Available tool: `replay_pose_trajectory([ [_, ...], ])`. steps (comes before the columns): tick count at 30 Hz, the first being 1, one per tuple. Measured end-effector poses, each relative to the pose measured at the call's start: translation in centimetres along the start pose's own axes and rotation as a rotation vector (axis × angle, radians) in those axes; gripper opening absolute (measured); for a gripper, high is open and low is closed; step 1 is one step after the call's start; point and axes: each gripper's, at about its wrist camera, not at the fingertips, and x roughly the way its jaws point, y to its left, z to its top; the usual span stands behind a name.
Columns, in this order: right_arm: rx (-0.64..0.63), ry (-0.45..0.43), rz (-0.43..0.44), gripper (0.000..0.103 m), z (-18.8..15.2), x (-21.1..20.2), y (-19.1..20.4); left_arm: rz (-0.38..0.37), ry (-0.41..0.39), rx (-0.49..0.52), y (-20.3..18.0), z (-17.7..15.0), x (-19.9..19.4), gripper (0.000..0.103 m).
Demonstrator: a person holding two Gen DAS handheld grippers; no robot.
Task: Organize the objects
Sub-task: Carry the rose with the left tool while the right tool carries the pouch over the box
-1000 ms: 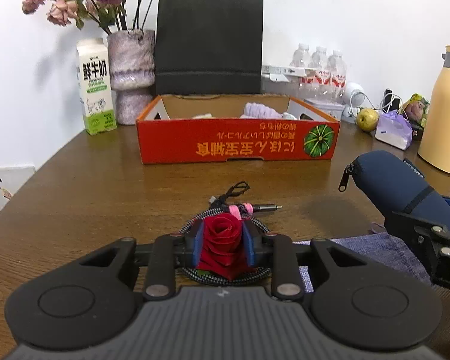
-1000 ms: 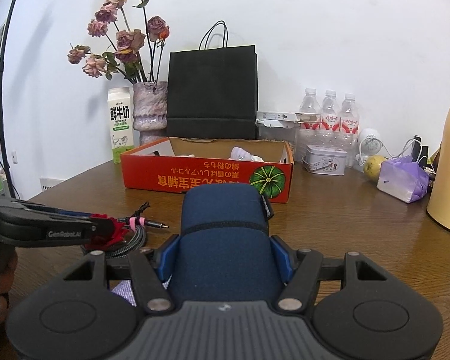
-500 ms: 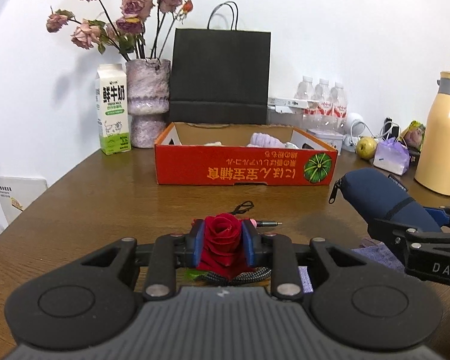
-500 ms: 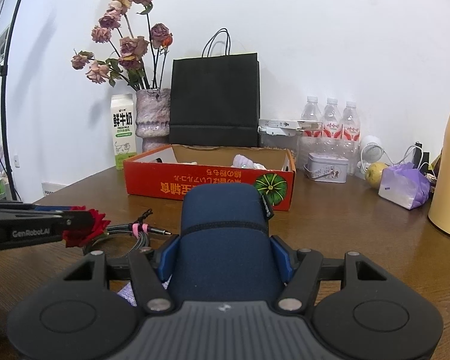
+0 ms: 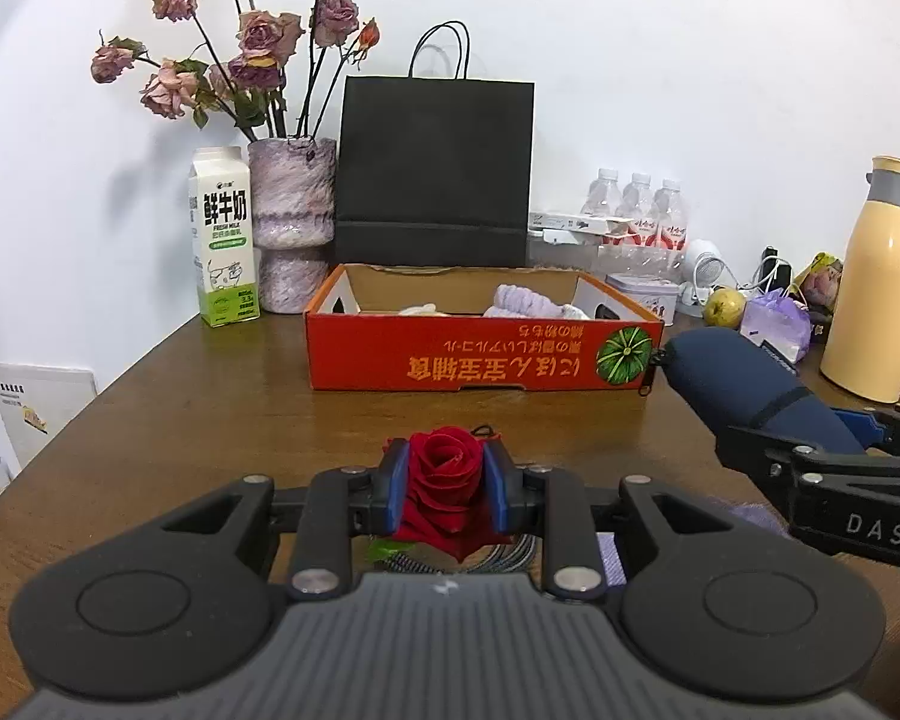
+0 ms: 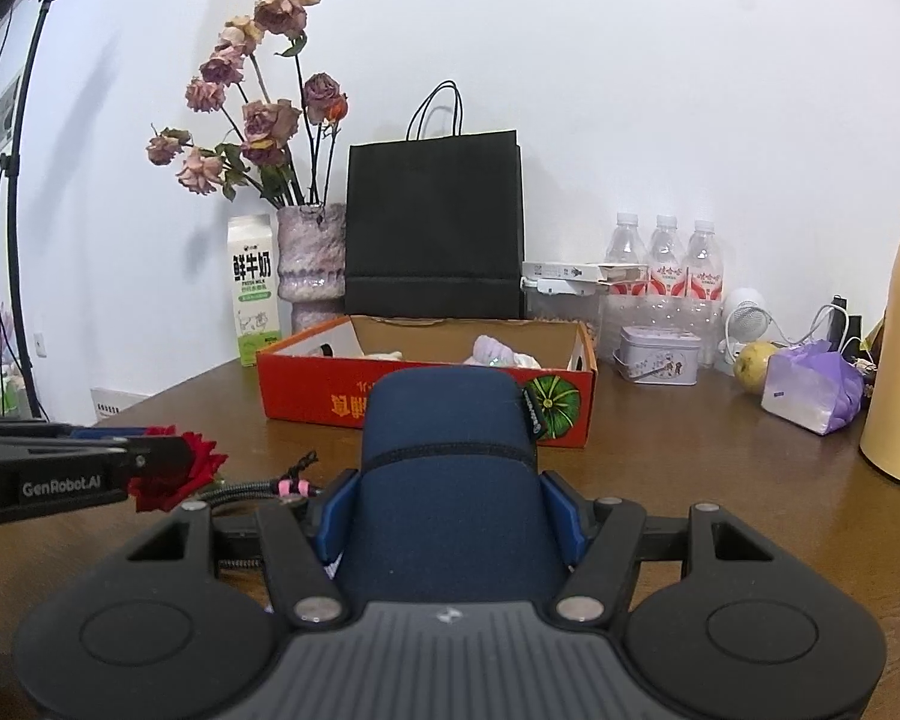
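My left tool [image 5: 444,483] was clenched on a red rose [image 5: 444,474], my right tool [image 6: 450,516] on a navy pouch [image 6: 450,480]; both were held above the counter [image 5: 210,420], near the orange box [image 5: 480,363].

Left tongs [image 5: 444,480] are clamped tight on a rose [image 5: 444,483], held level above the tabletop [image 5: 180,432]. Right tongs [image 6: 450,516] sit just beside them, spread wider and squeezing a pouch [image 6: 450,468], also held level.
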Motion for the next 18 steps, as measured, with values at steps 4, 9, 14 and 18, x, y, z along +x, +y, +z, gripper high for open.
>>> replay_pose_trajectory([
  [4, -0.003, -0.009, 0.010, 0.062, 0.9, 0.2, 0.3, -0.008, -0.021, 0.008, -0.3, 0.9, -0.1, 0.027],
  [9, -0.004, -0.020, 0.019, 0.062, 2.2, 0.6, 0.7, -0.007, -0.039, 0.001, -0.4, 2.5, 0.1, 0.027],
  [14, -0.010, -0.031, 0.029, 0.062, 3.6, 1.2, 1.1, 0.000, -0.058, -0.005, -0.2, 4.2, 0.5, 0.027],
  [18, -0.010, -0.038, 0.034, 0.062, 4.6, 2.1, 1.3, -0.001, -0.075, -0.012, -0.2, 5.4, 1.1, 0.027],
])
